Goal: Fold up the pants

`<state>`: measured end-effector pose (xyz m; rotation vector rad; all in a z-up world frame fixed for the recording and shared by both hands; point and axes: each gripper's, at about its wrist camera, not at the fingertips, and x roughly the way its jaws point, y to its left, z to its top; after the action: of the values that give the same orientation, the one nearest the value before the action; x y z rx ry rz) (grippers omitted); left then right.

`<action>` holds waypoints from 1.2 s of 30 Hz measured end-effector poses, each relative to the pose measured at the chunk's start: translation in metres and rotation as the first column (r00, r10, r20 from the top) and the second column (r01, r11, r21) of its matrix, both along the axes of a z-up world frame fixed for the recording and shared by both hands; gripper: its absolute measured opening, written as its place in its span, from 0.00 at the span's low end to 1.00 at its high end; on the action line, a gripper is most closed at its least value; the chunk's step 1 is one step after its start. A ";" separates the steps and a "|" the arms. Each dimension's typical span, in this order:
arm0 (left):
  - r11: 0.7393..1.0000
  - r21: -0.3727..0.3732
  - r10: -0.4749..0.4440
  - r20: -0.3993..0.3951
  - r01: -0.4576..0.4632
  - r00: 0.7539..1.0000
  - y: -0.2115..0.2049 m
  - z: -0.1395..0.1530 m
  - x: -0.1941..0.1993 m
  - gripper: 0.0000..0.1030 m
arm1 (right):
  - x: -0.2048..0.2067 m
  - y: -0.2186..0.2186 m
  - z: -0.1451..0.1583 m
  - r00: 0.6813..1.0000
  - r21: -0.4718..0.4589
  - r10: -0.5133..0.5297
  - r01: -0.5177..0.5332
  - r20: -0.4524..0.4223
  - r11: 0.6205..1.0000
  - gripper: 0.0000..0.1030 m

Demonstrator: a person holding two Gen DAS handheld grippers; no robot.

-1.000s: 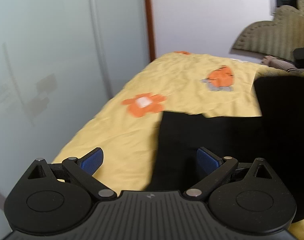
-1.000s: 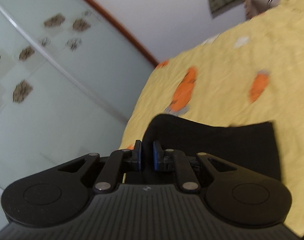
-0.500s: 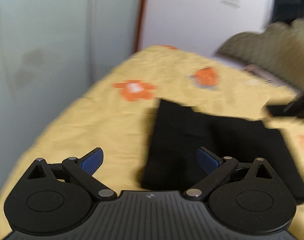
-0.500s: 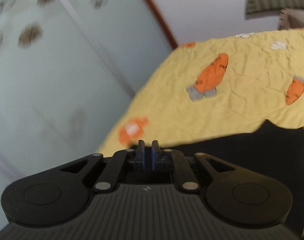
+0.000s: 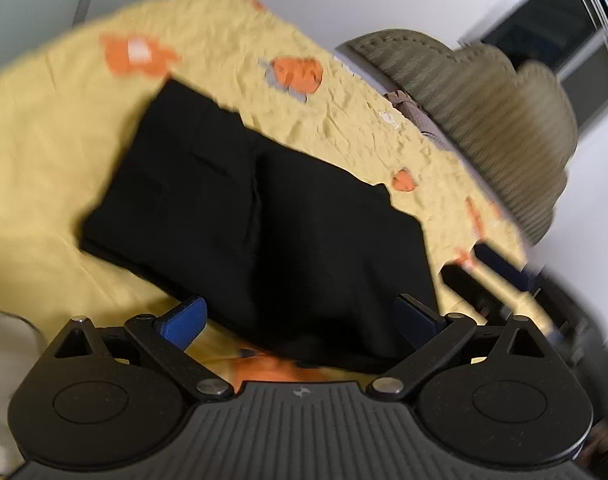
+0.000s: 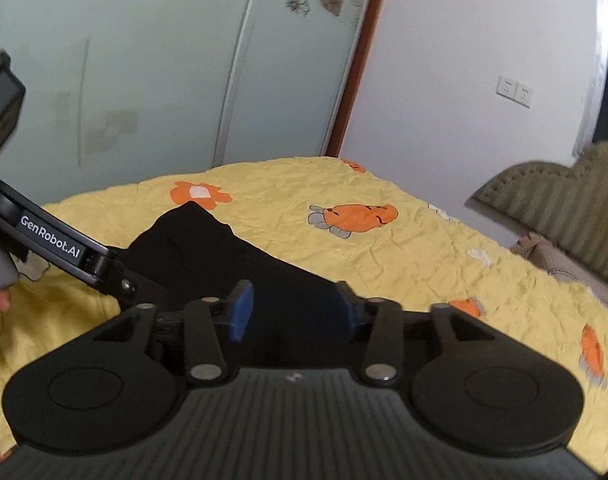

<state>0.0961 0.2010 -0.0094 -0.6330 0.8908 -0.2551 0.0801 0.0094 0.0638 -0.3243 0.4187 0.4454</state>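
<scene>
Black pants (image 5: 256, 208) lie folded into a flat rectangle on a yellow bedsheet (image 5: 44, 152) with orange prints. My left gripper (image 5: 300, 320) is wide open and empty, above the near edge of the pants. In the right wrist view the pants (image 6: 232, 264) lie just beyond my right gripper (image 6: 290, 312), which is open and empty over them. The left gripper's body (image 6: 64, 256) reaches in from the left of that view, beside the pants. The right gripper (image 5: 499, 276) shows blurred at the right edge of the left wrist view.
An olive padded headboard (image 5: 483, 112) stands at the far right of the bed. Frosted sliding wardrobe doors (image 6: 144, 72) run along the bed's far side. A white wall with sockets (image 6: 513, 91) is behind. A white object (image 5: 4, 380) sits at the lower left.
My right gripper has opened and let go of the pants, which now lie flat and folded. My left gripper has tilted and swung to look down over them.
</scene>
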 end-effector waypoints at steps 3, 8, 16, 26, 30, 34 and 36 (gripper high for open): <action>0.998 -0.052 0.025 -0.045 -0.027 0.999 0.000 -0.010 0.017 0.98 | 0.004 -0.008 -0.005 0.999 0.047 -0.021 0.023 -0.033 0.999 0.46; 0.997 -0.079 0.001 -0.091 -0.009 0.996 -0.004 -0.015 0.040 0.98 | 0.010 -0.023 -0.012 0.995 0.101 -0.065 0.072 -0.071 0.992 0.54; 0.999 0.010 -0.036 -0.107 0.037 0.994 -0.014 0.001 0.039 0.40 | 0.013 -0.035 -0.022 0.991 0.158 -0.079 0.096 -0.106 0.983 0.63; 0.973 0.229 0.032 -0.045 -0.021 0.998 -0.004 0.029 0.015 0.43 | 0.019 -0.040 -0.030 0.986 0.194 -0.086 0.113 -0.140 0.974 0.65; 0.933 0.345 0.084 0.081 -0.107 0.993 0.001 0.055 0.015 0.60 | 0.020 -0.045 -0.033 0.985 0.200 -0.091 0.120 -0.147 0.972 0.65; 0.984 0.179 0.003 0.033 -0.009 0.999 0.003 0.048 0.035 0.64 | 0.021 -0.047 -0.035 0.983 0.227 -0.087 0.123 -0.163 0.966 0.65; 0.992 0.091 -0.088 0.002 0.087 0.996 -0.004 0.033 0.049 0.64 | 0.020 -0.045 -0.035 0.984 0.232 -0.078 0.114 -0.159 0.966 0.65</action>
<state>0.1453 0.1969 0.0238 -0.5093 0.9204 -0.2936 0.1000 -0.0360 0.0284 -0.0354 0.5180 0.4218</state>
